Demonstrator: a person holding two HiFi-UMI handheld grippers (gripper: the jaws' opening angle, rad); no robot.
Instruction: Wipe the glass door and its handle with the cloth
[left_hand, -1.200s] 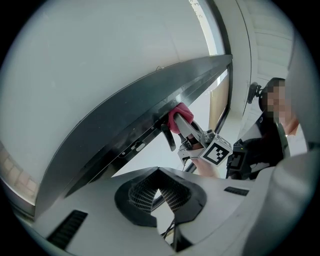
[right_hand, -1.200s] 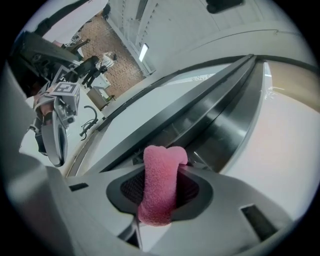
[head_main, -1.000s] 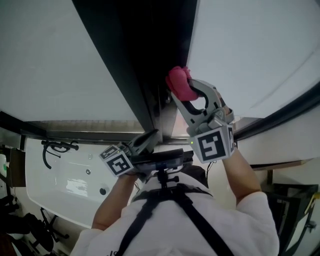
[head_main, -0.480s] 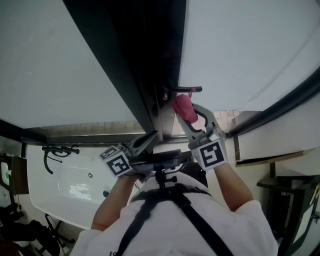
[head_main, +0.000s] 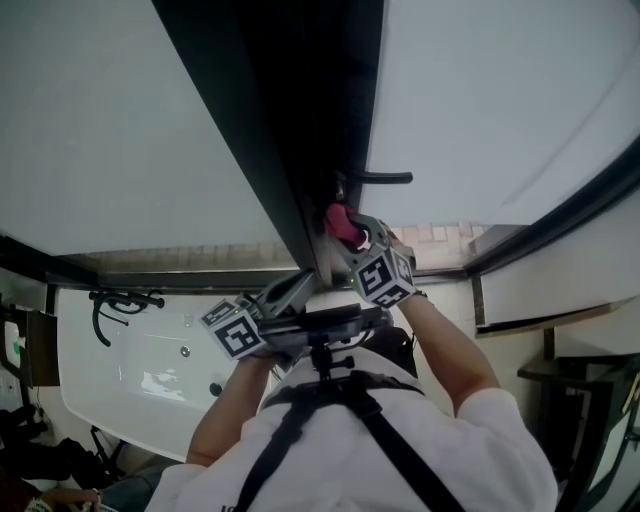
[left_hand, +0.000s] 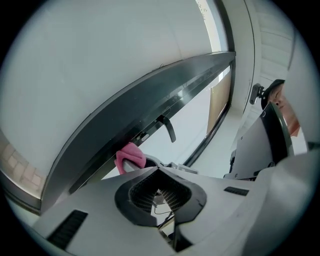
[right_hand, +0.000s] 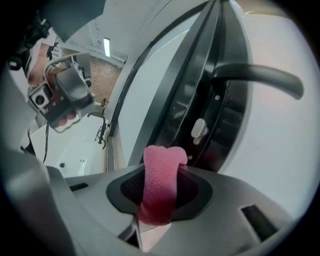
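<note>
The cloth (right_hand: 162, 167) — judged soft and light — was pinched mid-fold by the right gripper (right_hand: 160, 196); the left gripper (left_hand: 160, 186) was closed, empty.

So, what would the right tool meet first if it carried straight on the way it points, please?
Probably the dark door frame below the handle, with the pink cloth touching first; depth is unclear.

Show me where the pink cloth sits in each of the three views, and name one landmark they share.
Head view: the pink cloth is just above centre, against the dark door frame.
Left gripper view: left of centre, just under that frame.
Right gripper view: low centre, clamped in the right gripper.
Shared landmark: the black door handle, close beside the cloth in all three.
</note>
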